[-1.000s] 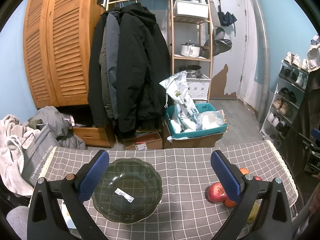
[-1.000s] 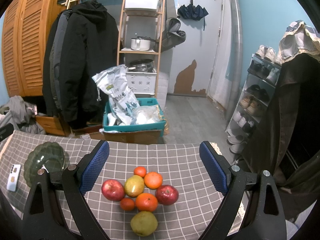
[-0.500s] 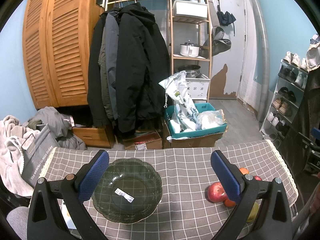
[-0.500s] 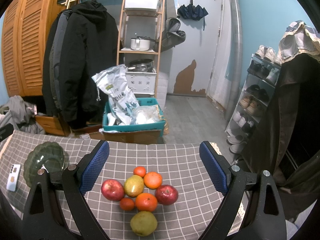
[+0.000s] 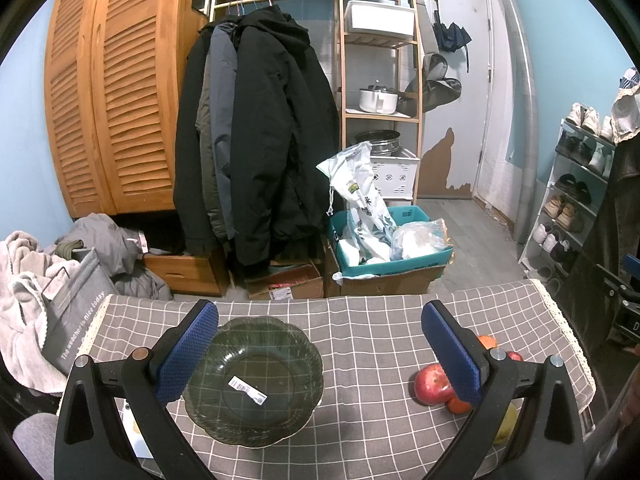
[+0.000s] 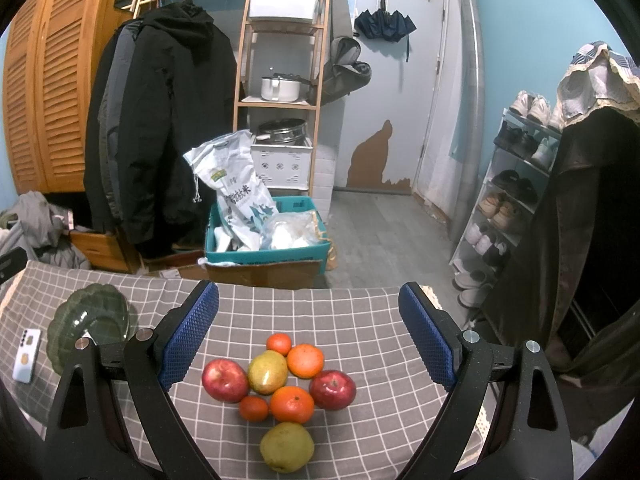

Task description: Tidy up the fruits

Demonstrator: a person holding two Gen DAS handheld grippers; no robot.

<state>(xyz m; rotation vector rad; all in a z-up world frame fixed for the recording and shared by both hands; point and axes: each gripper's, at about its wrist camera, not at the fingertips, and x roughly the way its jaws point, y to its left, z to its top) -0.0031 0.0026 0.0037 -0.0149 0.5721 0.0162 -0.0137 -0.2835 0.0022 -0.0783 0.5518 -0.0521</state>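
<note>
A dark green glass bowl (image 5: 256, 380) with a white sticker stands empty on the checked tablecloth (image 5: 368, 344). My left gripper (image 5: 320, 344) is open and empty above it. A cluster of fruit lies on the cloth in the right wrist view: two red apples (image 6: 225, 379) (image 6: 333, 389), several oranges (image 6: 292, 404) and two yellow-green pears (image 6: 267, 372) (image 6: 286, 446). My right gripper (image 6: 309, 332) is open and empty just above the cluster. The bowl also shows at the far left in the right wrist view (image 6: 91, 322). One red apple (image 5: 430, 384) shows beside the left gripper's right finger.
A white phone (image 6: 26, 355) lies left of the bowl. Past the table's far edge stand a teal box with bags (image 6: 268, 236), hanging coats (image 5: 256, 140), a wooden shelf (image 6: 280, 80) and a shoe rack (image 6: 508, 208). A grey bag (image 5: 72, 316) sits at the table's left.
</note>
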